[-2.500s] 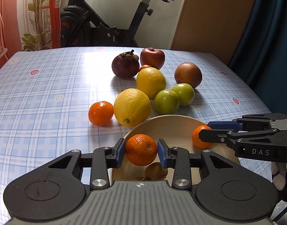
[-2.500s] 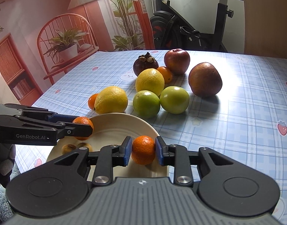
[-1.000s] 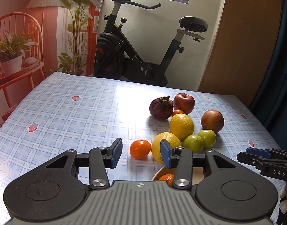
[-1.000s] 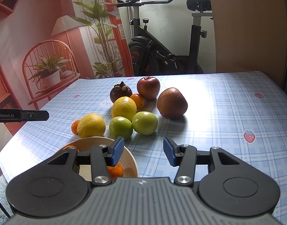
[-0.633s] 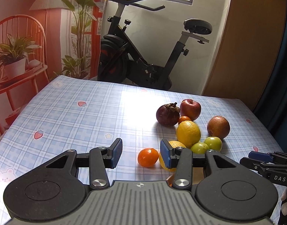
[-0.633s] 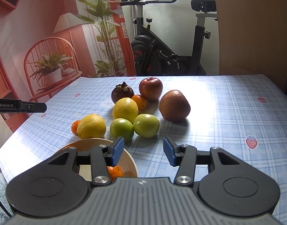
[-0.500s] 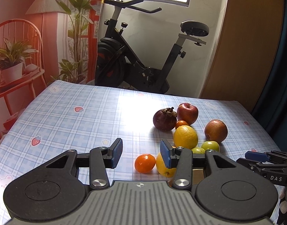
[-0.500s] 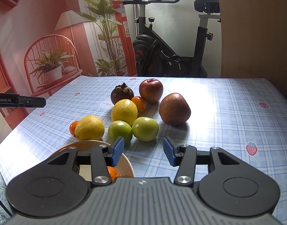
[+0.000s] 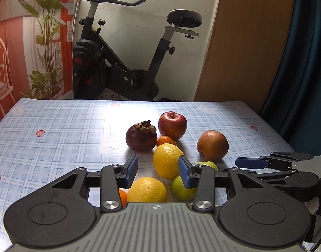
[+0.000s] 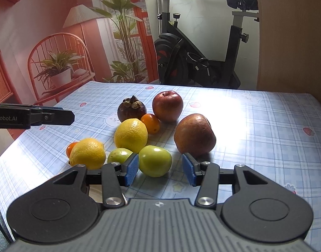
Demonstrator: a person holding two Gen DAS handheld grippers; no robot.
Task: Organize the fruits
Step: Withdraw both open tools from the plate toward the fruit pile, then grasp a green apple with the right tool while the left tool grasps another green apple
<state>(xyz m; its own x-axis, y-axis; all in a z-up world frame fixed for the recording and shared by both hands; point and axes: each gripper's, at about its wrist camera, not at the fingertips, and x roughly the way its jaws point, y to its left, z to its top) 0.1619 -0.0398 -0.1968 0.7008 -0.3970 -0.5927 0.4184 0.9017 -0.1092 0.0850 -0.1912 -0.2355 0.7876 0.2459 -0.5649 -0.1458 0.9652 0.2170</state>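
Both oranges gone from the jaws, each gripper [image 9: 158, 170] [image 10: 159, 172] gapes empty over glossy yellow lemons [image 10: 131, 135] and green fruit [image 10: 155, 160].

left wrist: low, near, faces fruit cluster [image 9: 171, 153] | right wrist: same, from its right | shared: fruit, bike [image 10: 198, 48]

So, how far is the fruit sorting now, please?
Done: the two mandarins gripped earlier are released; the bowl barely shows now. In hand: nothing; the left gripper and right gripper are open and empty. Left: nine fruits on the table, among them the mangosteen, red apple and two lemons.
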